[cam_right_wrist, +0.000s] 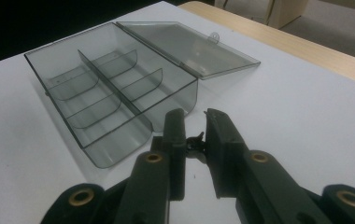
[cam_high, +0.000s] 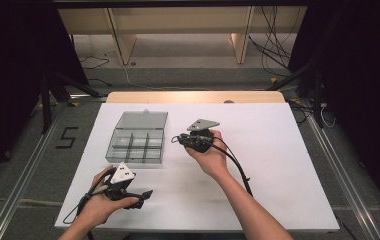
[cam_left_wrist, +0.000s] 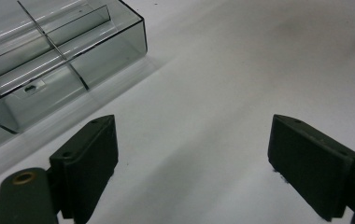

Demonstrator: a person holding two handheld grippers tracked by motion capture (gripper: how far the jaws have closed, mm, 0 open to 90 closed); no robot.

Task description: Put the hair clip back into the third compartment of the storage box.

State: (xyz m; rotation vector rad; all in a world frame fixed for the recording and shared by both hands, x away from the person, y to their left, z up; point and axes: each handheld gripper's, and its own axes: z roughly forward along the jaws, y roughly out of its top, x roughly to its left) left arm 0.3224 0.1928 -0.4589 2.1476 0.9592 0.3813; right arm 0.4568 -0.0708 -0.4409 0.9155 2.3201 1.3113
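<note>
A small dark part [cam_right_wrist: 195, 140] sits pinched in the right tongs [cam_right_wrist: 195, 122], clenched on it just beside the open compartment box [cam_high: 137, 145] on the white worktop [cam_high: 278, 165], likely for dropping in; the left tongs [cam_left_wrist: 192, 154] hover spread, gripping nothing.

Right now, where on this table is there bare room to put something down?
The white table is bare right of the right gripper, out to its right edge, and along its far edge behind the open clear box. It is crowded between box and left gripper.
</note>
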